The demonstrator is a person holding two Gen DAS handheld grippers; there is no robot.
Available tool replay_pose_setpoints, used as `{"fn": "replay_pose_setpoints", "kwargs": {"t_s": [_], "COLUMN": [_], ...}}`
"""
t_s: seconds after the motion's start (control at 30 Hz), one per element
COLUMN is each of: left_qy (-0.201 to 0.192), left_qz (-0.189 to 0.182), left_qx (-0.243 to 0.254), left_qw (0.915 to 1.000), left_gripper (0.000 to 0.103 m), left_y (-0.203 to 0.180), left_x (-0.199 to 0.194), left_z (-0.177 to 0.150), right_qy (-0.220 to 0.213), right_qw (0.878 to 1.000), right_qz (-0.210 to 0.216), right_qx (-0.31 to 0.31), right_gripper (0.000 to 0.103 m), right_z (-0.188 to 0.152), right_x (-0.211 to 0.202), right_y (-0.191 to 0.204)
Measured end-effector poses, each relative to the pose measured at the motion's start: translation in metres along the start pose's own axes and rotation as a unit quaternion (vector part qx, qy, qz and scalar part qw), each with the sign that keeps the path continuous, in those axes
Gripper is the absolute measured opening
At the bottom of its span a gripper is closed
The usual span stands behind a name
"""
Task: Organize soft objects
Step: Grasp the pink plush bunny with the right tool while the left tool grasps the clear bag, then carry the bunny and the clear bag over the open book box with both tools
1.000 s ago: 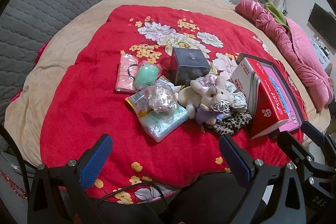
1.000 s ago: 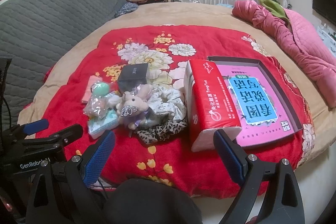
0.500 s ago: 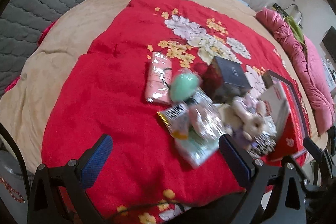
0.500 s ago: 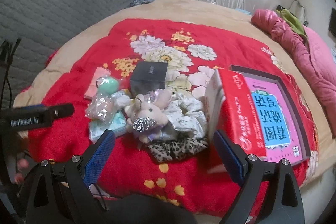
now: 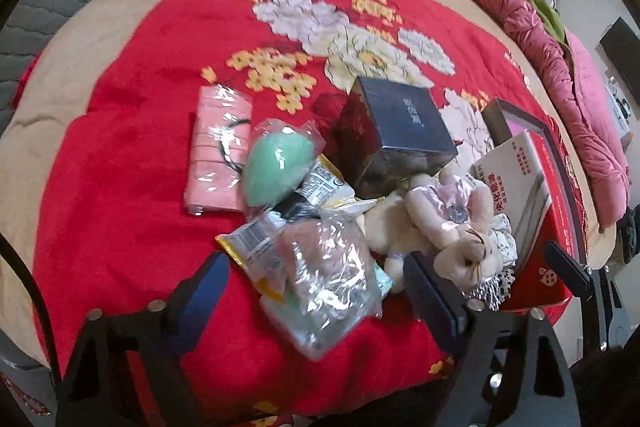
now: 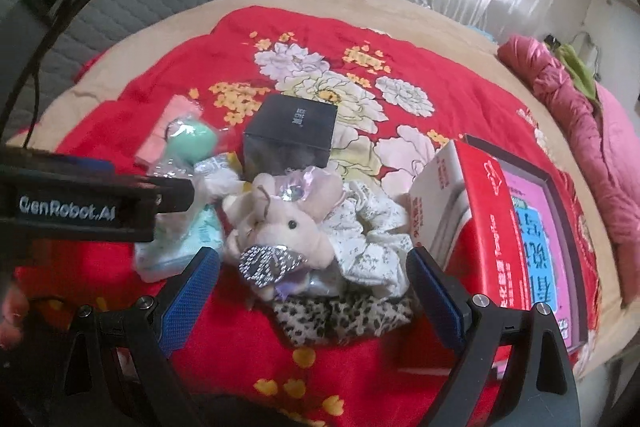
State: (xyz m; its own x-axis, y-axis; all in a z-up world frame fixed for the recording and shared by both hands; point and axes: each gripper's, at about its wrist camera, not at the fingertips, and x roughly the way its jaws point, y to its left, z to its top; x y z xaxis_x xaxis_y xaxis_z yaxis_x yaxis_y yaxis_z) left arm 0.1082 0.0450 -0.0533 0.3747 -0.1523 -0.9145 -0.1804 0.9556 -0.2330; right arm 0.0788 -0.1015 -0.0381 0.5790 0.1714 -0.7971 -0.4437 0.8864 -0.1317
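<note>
A pile of soft things lies on the red flowered blanket [image 5: 132, 187]. My left gripper [image 5: 316, 279] hangs over a clear crinkly bag [image 5: 328, 267] that lies on a pale green tissue pack [image 6: 180, 243]. Its jaws are closing with the bag between them, pads apart from it. A green egg-shaped sponge [image 5: 276, 167] in plastic and a pink packet [image 5: 218, 151] lie behind. My right gripper [image 6: 314, 267] stands open over a plush rabbit [image 6: 280, 223], a white flowered scrunchie [image 6: 372, 231] and a leopard scrunchie [image 6: 344, 315].
A dark box [image 6: 292, 135] stands behind the pile. A red tissue box [image 6: 476, 211] leans on a tray with a pink book [image 6: 552, 227] at the right. A yellow snack packet [image 5: 248, 247] sticks out under the bag. A pink quilt [image 5: 580, 99] lies far right.
Both grippers have come down and closer to the pile. The left one has swung over the clear bag and its jaws have narrowed. The right one now straddles the plush rabbit.
</note>
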Motion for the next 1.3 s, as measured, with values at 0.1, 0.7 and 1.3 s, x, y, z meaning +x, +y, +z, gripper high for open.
{"fn": "replay_pose_setpoints", "kwargs": {"t_s": [0.1,0.7,1.3], "left_qy": [0.011,0.013,-0.051], "left_qz": [-0.007,-0.027,-0.065], "left_qx": [-0.007,-0.006,0.054], "left_qw": [0.9999,0.9995,0.9951], "left_gripper": [0.075,0.047,0.045], "left_y": [0.002,0.009,-0.052], "left_x": [0.010,0.020,-0.057], "left_z": [0.002,-0.003,-0.005], "right_qy": [0.003,0.017,-0.079], "right_qw": [1.000,0.996,0.984], "right_qz": [0.013,0.082,0.077], "right_qx": [0.004,0.043,0.137], "right_gripper": [0.095,0.045,0.045], "right_z": [0.004,0.009,0.012], "right_x": [0.008,0.027,-0.067], "right_y": [0.000,-0.005,-0.076]}}
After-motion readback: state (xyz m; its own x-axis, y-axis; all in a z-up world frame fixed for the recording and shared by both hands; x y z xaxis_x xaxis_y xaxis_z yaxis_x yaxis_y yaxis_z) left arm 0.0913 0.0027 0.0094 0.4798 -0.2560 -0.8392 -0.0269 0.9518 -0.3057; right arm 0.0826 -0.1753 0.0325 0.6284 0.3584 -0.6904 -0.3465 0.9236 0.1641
